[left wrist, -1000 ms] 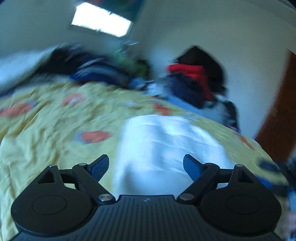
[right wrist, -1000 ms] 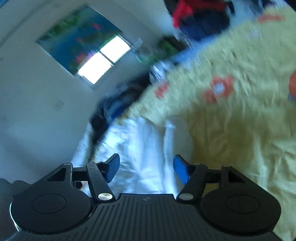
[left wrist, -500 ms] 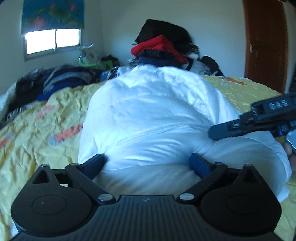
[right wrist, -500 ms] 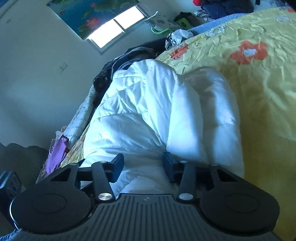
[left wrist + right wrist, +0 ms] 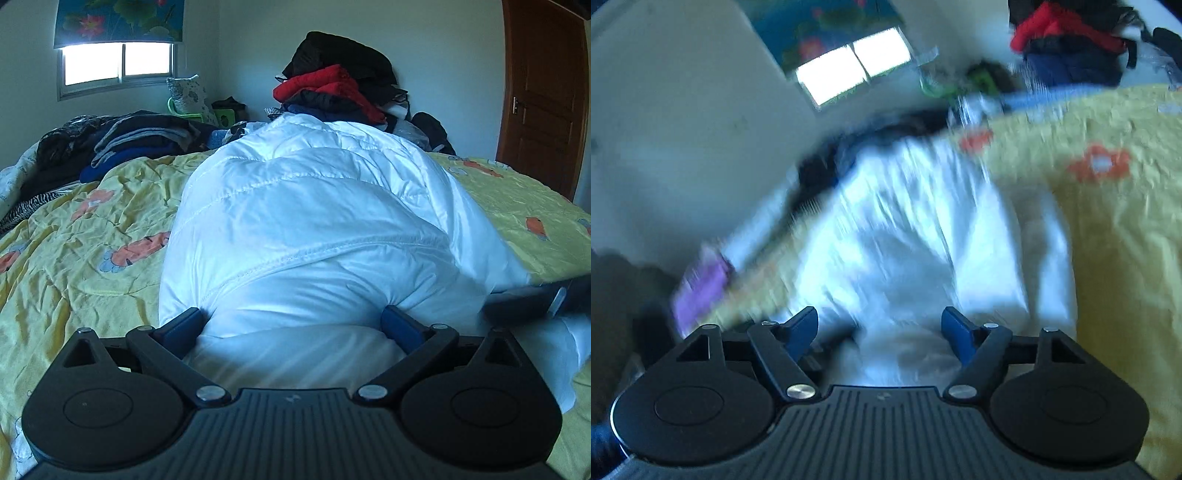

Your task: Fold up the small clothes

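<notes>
Up close, the left wrist view showed the left gripper [image 5: 291,325] spread wide, its blue fingers [image 5: 183,326] pressed into the near hem of a white puffer jacket [image 5: 314,229]. The jacket lay heaped across the middle of the bed [image 5: 85,254], over a yellow flowered quilt, its hem reaching the near edge. A red and black pile of clothes [image 5: 332,88] rose behind it at the far edge, and a dark tool, probably the other gripper, showed at the right, by the jacket's right side.

Over on the right wrist view, heavily blurred, the right gripper [image 5: 879,325] was also wide apart and held nothing, the jacket [image 5: 905,236] just ahead of it. A clean fold here would likely call for both grippers to pinch the hem evenly at matching corners before lifting, so the slippery padding would not slide askew.
</notes>
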The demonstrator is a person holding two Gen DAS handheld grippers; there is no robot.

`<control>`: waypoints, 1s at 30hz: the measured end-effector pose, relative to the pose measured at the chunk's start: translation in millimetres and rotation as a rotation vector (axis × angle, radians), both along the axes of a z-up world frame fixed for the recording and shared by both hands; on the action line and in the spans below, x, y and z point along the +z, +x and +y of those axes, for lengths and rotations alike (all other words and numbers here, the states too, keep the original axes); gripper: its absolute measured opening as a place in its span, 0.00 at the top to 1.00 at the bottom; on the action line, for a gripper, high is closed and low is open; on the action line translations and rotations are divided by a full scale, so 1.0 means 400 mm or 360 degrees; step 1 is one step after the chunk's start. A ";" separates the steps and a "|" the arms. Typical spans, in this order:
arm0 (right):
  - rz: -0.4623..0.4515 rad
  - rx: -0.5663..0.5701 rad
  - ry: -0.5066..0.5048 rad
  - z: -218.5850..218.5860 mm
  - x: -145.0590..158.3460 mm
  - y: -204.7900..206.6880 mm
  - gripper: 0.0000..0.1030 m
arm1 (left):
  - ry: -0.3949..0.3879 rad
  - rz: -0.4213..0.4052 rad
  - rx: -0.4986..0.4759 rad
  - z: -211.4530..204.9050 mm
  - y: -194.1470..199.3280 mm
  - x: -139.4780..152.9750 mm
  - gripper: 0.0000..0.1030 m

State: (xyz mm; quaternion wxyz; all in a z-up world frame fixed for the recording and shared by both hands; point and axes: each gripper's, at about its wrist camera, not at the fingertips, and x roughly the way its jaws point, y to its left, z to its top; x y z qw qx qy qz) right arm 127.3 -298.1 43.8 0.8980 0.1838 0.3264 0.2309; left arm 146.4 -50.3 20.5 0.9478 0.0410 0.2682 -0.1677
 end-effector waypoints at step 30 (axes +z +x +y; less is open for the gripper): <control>0.0473 -0.0047 0.0462 -0.187 -0.096 -0.036 0.78 | -0.1209 0.0876 -0.0060 0.174 -0.018 -0.030 0.26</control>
